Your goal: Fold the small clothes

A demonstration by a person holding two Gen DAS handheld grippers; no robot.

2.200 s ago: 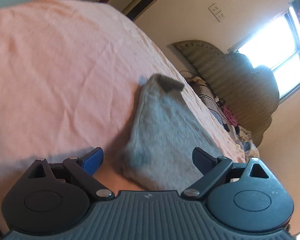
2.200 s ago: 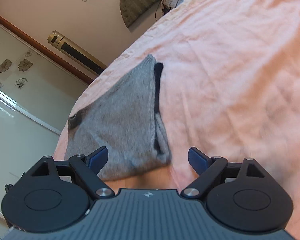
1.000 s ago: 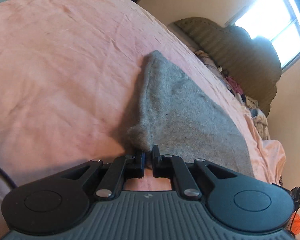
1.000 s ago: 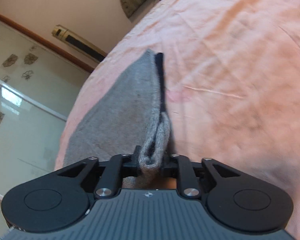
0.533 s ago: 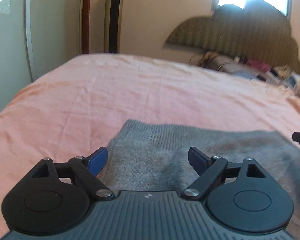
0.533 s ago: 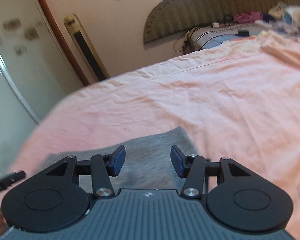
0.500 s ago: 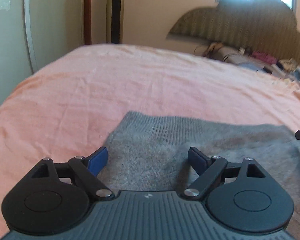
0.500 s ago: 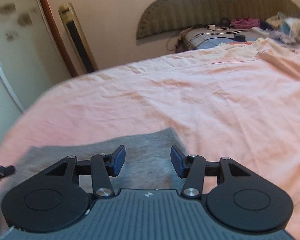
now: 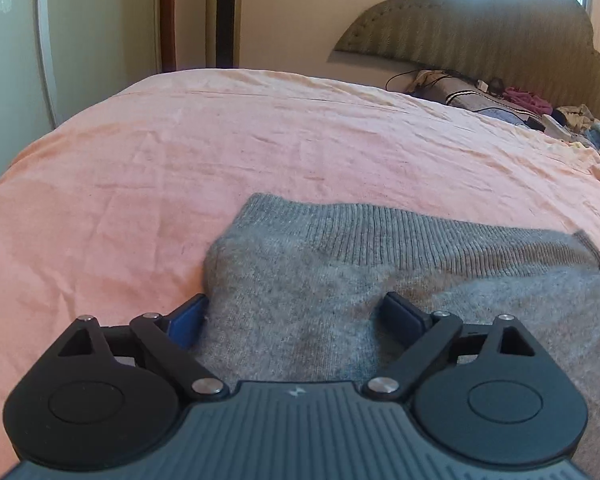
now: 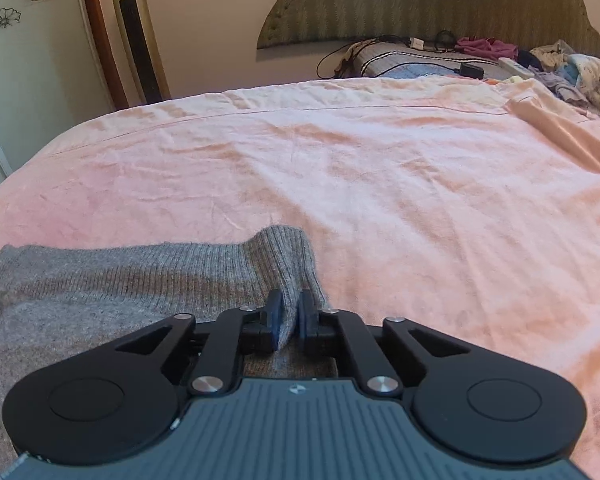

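Grey knit garment (image 9: 340, 280) lies on the pink bedsheet (image 9: 180, 168), near the bed's front edge, ribbed hem band along its far side. In the right wrist view the same garment (image 10: 100, 280) stretches off to the left, its right-hand end bunched up into a raised fold.

Left gripper (image 9: 296, 316): jaws opening, standing wide. Cloth lies beneath and between the blue pads; the left pad sits just beside the garment's left edge, the right pad over the knit. Pads not pressing on the cloth.

Right gripper (image 10: 290, 316): jaws closing, narrow gap. The raised fold of the garment's ribbed corner stands between the two pads and both pads press on it. A pinch on that corner.

A dark gripper tip shows at the far right edge of the left wrist view, at the garment's right end.

Background: padded headboard (image 10: 420, 0) against the wall, a heap of loose clothes (image 10: 572, 68) and cables at the head of the bed, a tall gold tower fan (image 10: 138, 36) standing by the wooden door frame. Bright window glare above the headboard in the left wrist view.
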